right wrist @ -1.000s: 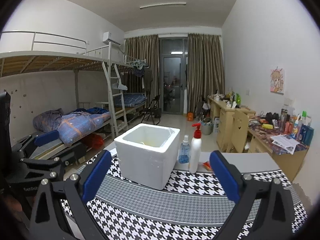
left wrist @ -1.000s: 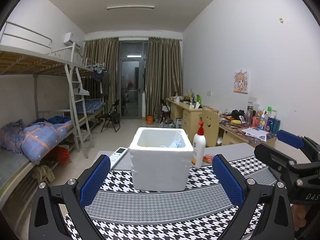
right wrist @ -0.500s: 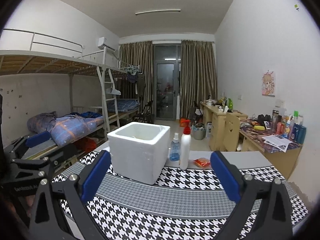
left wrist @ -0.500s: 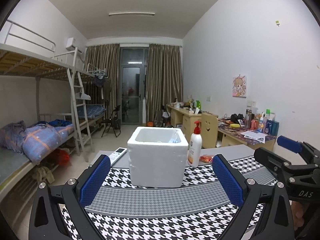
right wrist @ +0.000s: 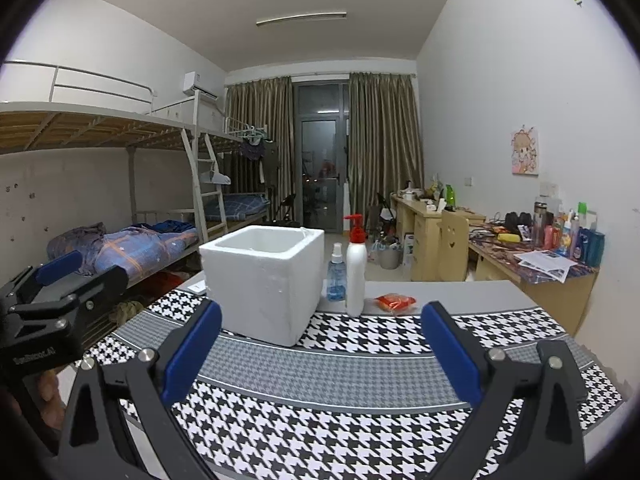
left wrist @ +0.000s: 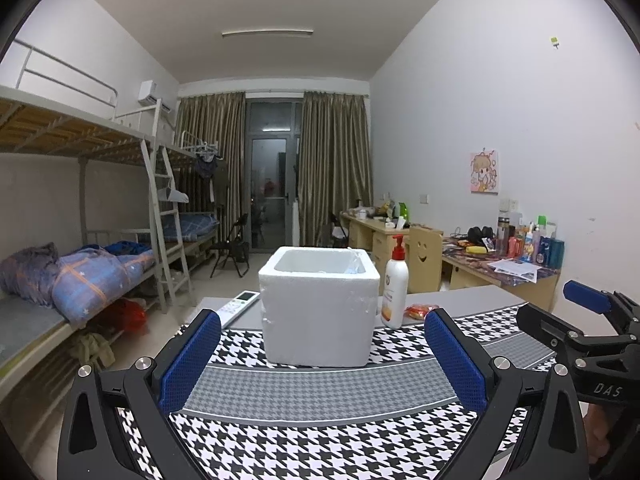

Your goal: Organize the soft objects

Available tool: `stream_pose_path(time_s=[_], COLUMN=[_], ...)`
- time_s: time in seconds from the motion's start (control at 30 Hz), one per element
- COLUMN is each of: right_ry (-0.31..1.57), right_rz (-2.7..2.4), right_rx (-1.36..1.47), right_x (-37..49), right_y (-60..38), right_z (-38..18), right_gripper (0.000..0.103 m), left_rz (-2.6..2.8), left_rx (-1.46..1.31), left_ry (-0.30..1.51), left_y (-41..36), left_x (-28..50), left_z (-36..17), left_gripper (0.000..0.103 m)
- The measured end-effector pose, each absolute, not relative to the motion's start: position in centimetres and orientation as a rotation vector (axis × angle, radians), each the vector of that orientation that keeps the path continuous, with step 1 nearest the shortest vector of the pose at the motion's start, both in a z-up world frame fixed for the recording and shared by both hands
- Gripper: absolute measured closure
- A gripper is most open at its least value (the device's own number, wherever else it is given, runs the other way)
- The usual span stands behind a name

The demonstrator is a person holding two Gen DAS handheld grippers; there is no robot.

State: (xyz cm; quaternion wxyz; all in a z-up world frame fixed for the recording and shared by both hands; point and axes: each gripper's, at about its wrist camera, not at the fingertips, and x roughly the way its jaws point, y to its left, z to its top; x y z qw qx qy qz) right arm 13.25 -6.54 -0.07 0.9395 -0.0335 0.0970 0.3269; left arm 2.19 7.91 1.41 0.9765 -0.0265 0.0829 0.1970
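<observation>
A white foam box stands open-topped on the houndstooth cloth. A small red-orange packet lies on the grey table behind the cloth, right of a white pump bottle. My left gripper is open, low over the cloth in front of the box, nothing between its blue pads. My right gripper is open too, empty, facing the box and bottles. Each gripper shows at the edge of the other's view.
A blue spray bottle stands left of the pump bottle. A white remote lies left of the box. Bunk beds line the left wall, and cluttered desks line the right wall.
Both grippers have dropped lower and tilted up; the box now appears lower in the frame and less of its inside shows. Both stay open and empty.
</observation>
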Motion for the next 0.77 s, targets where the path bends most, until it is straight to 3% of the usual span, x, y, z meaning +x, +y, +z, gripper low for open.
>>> stream_pose_path(time_s=[0.77], right_ry=[0.238], right_rz=[0.684], right_rx=[-0.076], right_x=[13.3], right_y=[-6.7], right_z=[-1.5], right_gripper=[0.002], left_rz=[0.407], left_rx=[-0.066], left_ry=[0.201], left_y=[7.7], left_x=[2.0], left_z=[0.0], left_gripper=[0.001])
